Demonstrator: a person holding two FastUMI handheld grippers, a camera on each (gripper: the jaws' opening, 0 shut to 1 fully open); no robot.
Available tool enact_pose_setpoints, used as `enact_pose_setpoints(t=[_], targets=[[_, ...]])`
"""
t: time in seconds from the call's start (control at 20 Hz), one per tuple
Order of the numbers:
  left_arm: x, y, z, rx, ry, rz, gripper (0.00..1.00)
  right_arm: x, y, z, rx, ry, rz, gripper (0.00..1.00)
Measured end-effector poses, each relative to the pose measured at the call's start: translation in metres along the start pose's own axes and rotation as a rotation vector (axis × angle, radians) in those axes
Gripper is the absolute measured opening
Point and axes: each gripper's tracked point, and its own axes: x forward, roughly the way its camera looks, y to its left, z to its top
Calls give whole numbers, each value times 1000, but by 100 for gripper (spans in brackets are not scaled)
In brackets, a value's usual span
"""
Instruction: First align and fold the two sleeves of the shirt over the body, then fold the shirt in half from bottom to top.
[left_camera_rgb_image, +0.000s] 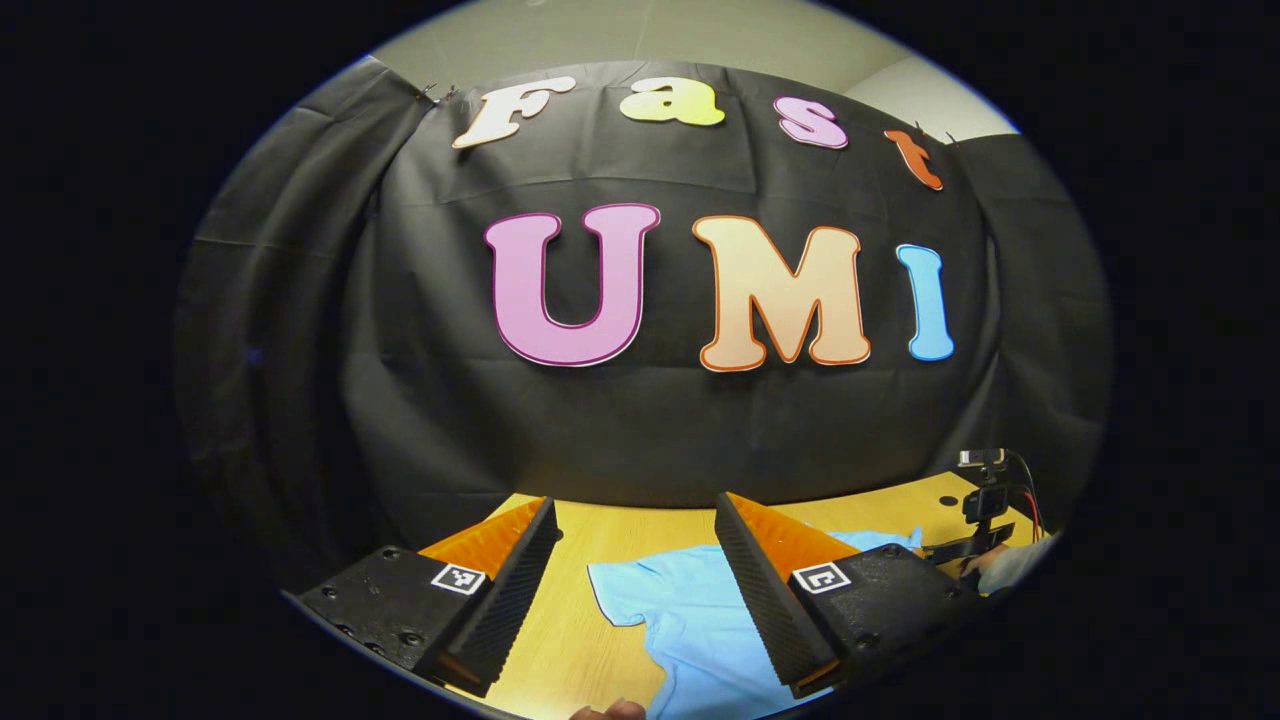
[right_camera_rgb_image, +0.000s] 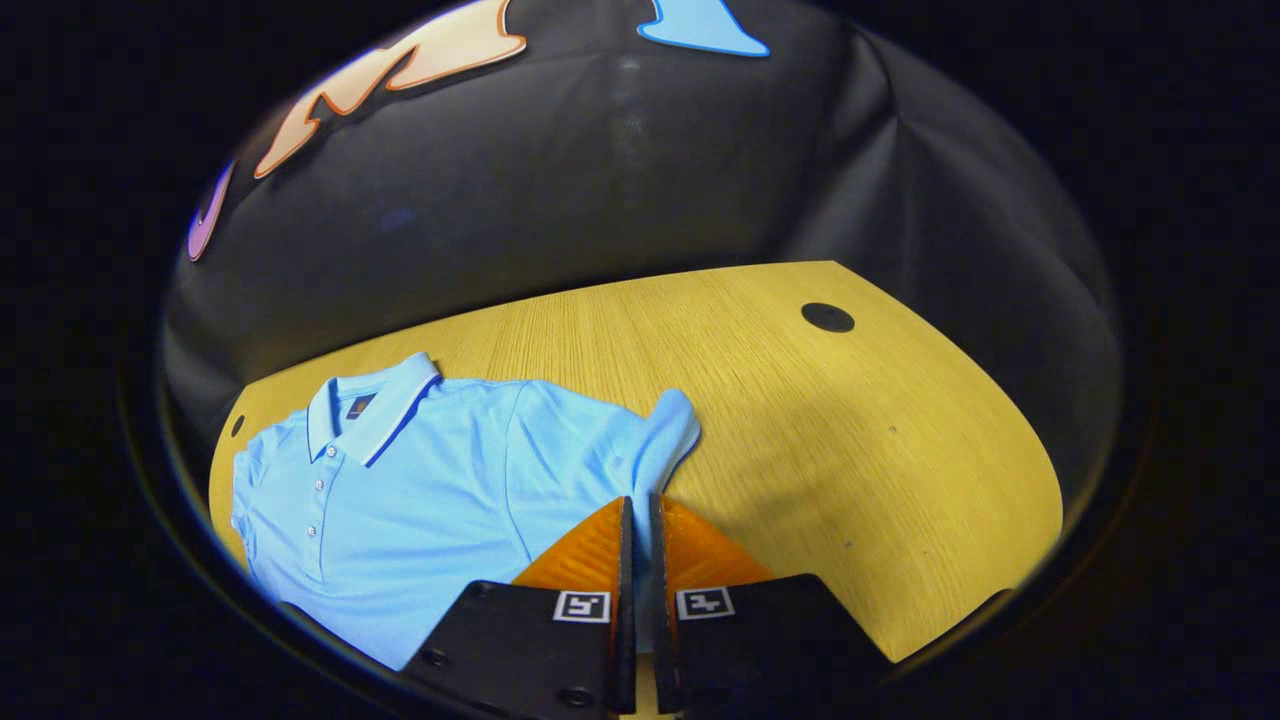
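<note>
1. The right gripper pinched the sleeve of the light-blue shirt, which lay flat near the table's left edge.
2. The left gripper hung spread above the shirt.
3. The collar tag was too small to read.

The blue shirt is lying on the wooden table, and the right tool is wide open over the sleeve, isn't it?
Not quite. The blue shirt does lie on the wooden table, but the right tool isn't wide open: in the right gripper view its two fingers are nearly together, pinching the sleeve. The wide-open one is the left tool.
</note>
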Motion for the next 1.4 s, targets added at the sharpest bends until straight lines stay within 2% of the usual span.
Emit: enact_pose_setpoints(t=[0.05,0.2,0.3,0.45,0.7,0.75,0.8,0.9,1.05,1.4], targets=[[-1,1,0,-1,2,2,95,-2,0,1,7,-3,1,4],[0,4,1,0,-6,9,95,-14,16,21,39,-50,43,4],[1,5,-1,-5,-6,12,95,-25,37,33,55,-80,96,1],[3,5,-6,-24,10,11,95,-38,79,40,58,-105,181,3],[6,8,-22,-29,35,12,95,-37,137,13,43,-64,276,3],[8,10,-27,-23,40,16,95,-38,146,6,38,-47,295,8],[10,11,-32,-17,48,19,95,-40,150,2,24,-38,297,8],[17,18,-47,-4,70,30,95,-46,161,-3,1,-43,324,23],[35,24,-71,-27,112,37,95,-61,160,-4,-57,-72,322,100],[90,37,-144,-39,245,40,95,-128,144,11,-122,-173,330,98]])
